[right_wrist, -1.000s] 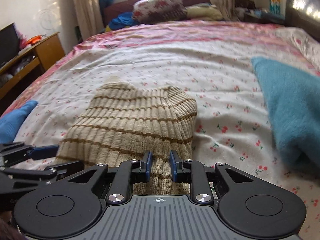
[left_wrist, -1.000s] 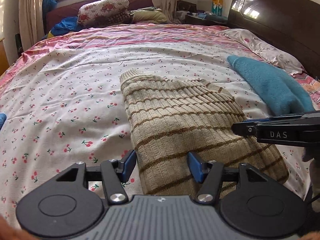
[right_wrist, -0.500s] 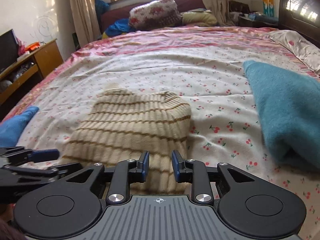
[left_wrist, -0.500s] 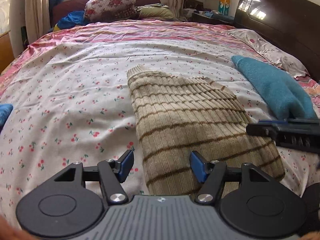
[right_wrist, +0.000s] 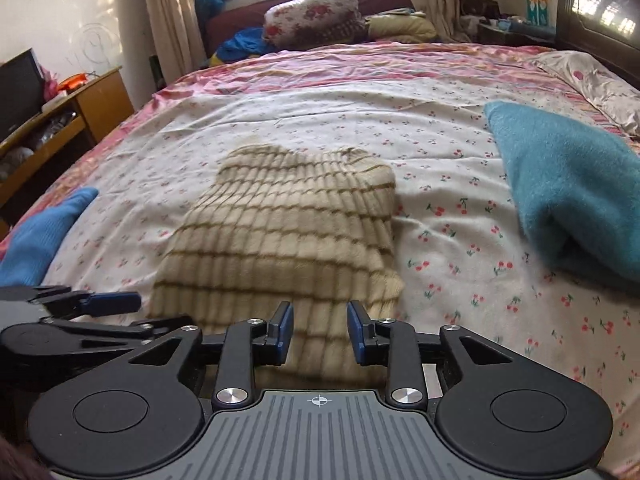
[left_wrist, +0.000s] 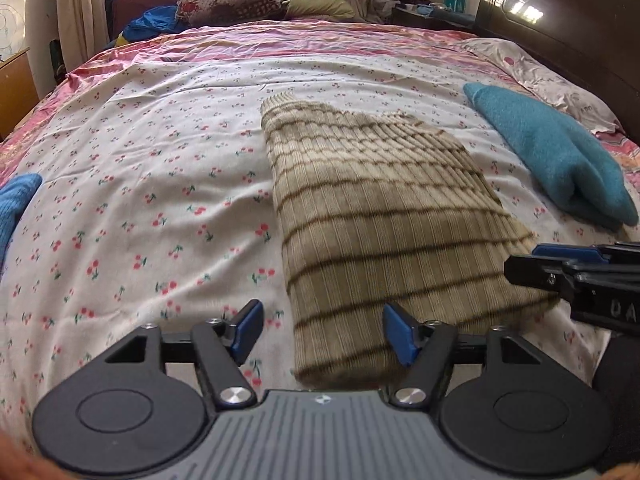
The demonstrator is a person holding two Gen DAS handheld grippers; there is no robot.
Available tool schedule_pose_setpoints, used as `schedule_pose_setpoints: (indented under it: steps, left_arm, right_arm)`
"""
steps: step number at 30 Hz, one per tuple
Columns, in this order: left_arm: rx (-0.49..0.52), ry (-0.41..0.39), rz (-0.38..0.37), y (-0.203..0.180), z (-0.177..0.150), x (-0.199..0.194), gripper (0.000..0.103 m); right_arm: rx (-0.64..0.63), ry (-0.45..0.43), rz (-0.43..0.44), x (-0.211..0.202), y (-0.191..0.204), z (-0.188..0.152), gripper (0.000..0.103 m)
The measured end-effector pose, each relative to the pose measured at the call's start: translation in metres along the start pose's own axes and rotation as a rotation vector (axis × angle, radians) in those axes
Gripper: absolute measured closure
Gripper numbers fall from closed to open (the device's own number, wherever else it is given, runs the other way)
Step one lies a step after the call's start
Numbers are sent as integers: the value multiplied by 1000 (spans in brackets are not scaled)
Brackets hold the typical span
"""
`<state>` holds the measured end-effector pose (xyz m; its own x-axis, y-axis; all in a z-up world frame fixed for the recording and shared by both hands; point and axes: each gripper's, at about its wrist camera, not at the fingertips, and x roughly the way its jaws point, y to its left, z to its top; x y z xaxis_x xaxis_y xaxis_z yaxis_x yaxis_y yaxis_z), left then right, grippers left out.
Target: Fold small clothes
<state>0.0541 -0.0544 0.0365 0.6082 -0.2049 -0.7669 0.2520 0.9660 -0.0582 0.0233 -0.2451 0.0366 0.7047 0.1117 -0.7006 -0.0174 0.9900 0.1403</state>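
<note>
Left wrist view: bed (left_wrist: pixel 132 184) covered by a white cherry-print sheet, pink-striped toward the far edge. Wooden cabinet (right_wrist: pixel 80 108) by the bed's left side, curtains and window at the far end, dark headboard (left_wrist: pixel 560 28) on the right.

Blue cloth (left_wrist: pixel 16 204) at the left edge of the bed, cut off by the frame. Beige ribbed sweater (left_wrist: pixel 376 216) with brown stripes lies folded flat mid-bed, near edge toward the cameras. Teal folded garment (left_wrist: pixel 552 160) toward the right edge, apart from the sweater.

Left claw (left_wrist: pixel 323 332): jaws opening, spread wide over the sweater's near left corner, pads clear of it. Right claw (right_wrist: pixel 319 332): jaws opening, narrower gap, sweater's near edge below, not pinched. Sweater's nearest hem hidden behind both claw bodies.
</note>
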Motion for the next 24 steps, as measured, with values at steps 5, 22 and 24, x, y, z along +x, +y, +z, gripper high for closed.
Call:
schedule_pose_setpoints:
  steps: [5, 22, 24]
  left_arm:
    - [8, 4, 14, -2, -15, -8, 24]
    - [21, -7, 54, -8, -39, -24, 4]
    - [21, -13, 60, -8, -40, -26, 4]
  right_arm:
    - [-7, -14, -7, -13, 14, -19, 63]
    - [47, 22, -31, -16, 20, -54, 53]
    - [53, 23, -30, -16, 20, -56, 53]
